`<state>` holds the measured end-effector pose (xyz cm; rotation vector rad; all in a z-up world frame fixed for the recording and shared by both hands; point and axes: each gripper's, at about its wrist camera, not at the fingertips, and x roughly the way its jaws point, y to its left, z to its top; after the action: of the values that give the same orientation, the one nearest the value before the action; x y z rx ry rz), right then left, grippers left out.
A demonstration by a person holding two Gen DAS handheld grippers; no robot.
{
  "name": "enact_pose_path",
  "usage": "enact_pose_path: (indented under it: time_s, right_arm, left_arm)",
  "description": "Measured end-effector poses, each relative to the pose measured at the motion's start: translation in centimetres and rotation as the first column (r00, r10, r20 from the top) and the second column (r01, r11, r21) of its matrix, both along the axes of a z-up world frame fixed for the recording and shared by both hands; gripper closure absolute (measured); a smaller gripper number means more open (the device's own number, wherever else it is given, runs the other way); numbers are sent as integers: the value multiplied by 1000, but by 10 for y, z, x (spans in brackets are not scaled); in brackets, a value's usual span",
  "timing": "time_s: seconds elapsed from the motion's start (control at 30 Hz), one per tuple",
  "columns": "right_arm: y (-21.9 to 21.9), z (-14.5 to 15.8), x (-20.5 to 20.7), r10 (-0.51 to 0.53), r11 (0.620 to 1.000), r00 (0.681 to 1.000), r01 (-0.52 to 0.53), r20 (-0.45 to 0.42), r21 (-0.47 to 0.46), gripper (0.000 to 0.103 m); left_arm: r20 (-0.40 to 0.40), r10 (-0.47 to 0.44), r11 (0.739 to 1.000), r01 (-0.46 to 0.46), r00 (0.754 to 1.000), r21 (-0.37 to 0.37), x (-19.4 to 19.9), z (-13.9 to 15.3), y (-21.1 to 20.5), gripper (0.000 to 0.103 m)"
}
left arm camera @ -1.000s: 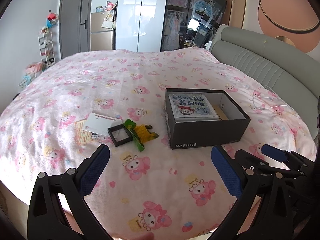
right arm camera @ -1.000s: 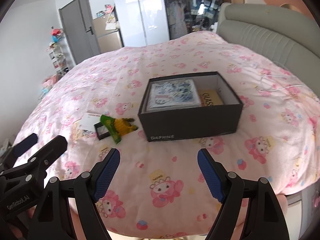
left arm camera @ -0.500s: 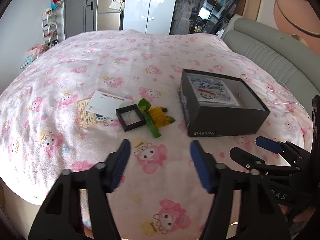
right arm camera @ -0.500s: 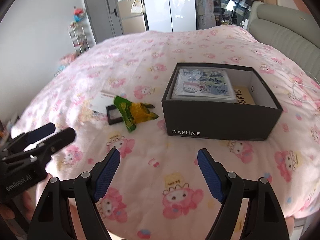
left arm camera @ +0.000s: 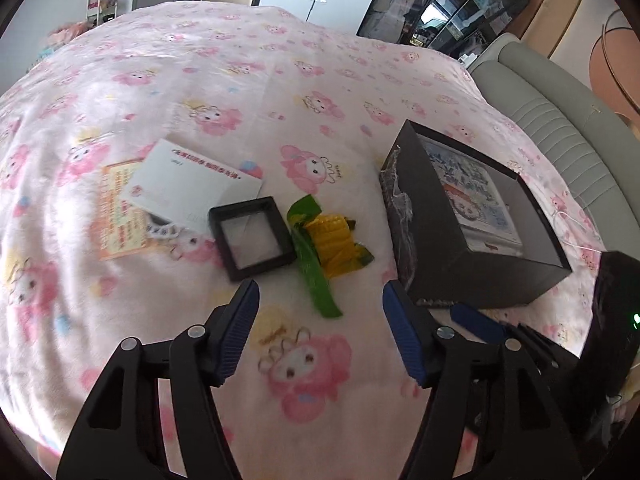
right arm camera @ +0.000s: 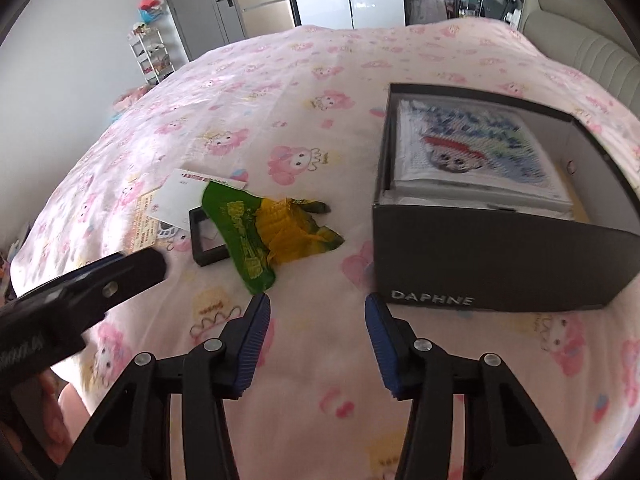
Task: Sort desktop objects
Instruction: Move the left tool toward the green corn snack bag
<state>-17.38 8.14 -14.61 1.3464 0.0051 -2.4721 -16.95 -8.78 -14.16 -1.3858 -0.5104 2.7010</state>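
While both tools hang above the pink cartoon-print bedspread [left arm camera: 320,80], neither holds anything: the left gripper [left arm camera: 318,312] has its blue-padded fingers [left arm camera: 240,328] spread wide, and the right gripper [right arm camera: 316,320] is likewise spread, though more narrowly. From the left wrist view, the green-and-yellow snack packet [left arm camera: 326,246] lies at 12 o'clock, just beyond the fingertips, its green tail reaching toward the gap between them. Touching the packet's 9 o'clock side is a small black square frame [left arm camera: 252,238] with a clear centre. A white card [left arm camera: 192,188] rests at 10 o'clock, overlapping an orange printed leaflet [left arm camera: 120,216] and tucked under the frame's far corner. An open black box [left arm camera: 472,248] marked DAPHNE [right arm camera: 432,298] sits at 2 o'clock, near the packet but apart from it; it holds a flat printed booklet [right arm camera: 472,148]. From the right wrist view, the packet sits at 11 o'clock and the box at 1 o'clock.
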Motion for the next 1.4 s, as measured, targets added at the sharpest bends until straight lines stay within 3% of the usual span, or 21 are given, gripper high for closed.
enact_pose_path:
  time_s: [0.13,0.2,0.27,0.43,0.63,0.73,0.83,0.9,0.97,1.03,1.1,1.13,1.17,1.2,1.4]
  right_arm:
    - [-3,-17,-15,-13,1000,999,13,37,-9,57]
    - [-2,-23,-20,-43,999,998,42,43,13,57]
    - [1,-27,-22,-70,997,996,69,46,15,57]
    - [8,-28,-20,-77,996,994,80,79,-34,57]
    - [11,-17,-3,-64,995,994,71,91,-77,57]
    - [6,-16,2,-49,995,994,58,100,-83,57]
    - [2,-24,8,-35,994,992,47,123,-100,57]
    - [-4,-27,5,-22,994,990,37,141,-103,57]
    - [-6,-30,-1,-17,994,988,32,151,-101,57]
    - [-8,-34,-10,-25,995,988,39,151,-92,57]
    - [-11,-38,-20,-31,995,988,44,152,-84,57]
    - [-13,-41,-24,-31,996,987,45,157,-83,57]
    - [-14,-43,-27,-31,996,986,45,163,-82,57]
    - [-15,-46,-29,-31,996,985,46,169,-81,57]
    - [-18,-57,-33,-37,996,980,51,194,-70,57]
  left_arm:
    - [52,-13,1000,14,999,-12,-32,-26,6,55]
    - [80,-19,1000,20,997,-14,-41,-37,7,79]
    - [94,-17,1000,19,995,-17,-44,-45,6,97]
    - [102,13,999,-17,995,33,-30,-51,-3,101]
    - [68,33,997,-37,997,61,7,-37,-7,102]
    - [89,31,997,-37,996,74,7,-38,-10,101]
    - [92,31,993,-41,995,113,2,-36,-16,87]
    - [74,35,992,-44,997,121,-3,-31,-19,61]
    - [51,32,991,-38,998,131,-11,-25,-19,50]
    - [39,25,992,-30,999,125,-23,-24,-18,47]
    - [52,21,994,-26,998,107,-34,-31,-14,52]
    - [63,21,995,-27,998,99,-39,-37,-12,60]
    - [71,24,995,-30,997,96,-40,-41,-11,83]
    - [80,26,995,-34,996,94,-41,-46,-11,96]
    - [84,57,993,-66,995,102,-33,-57,-16,103]
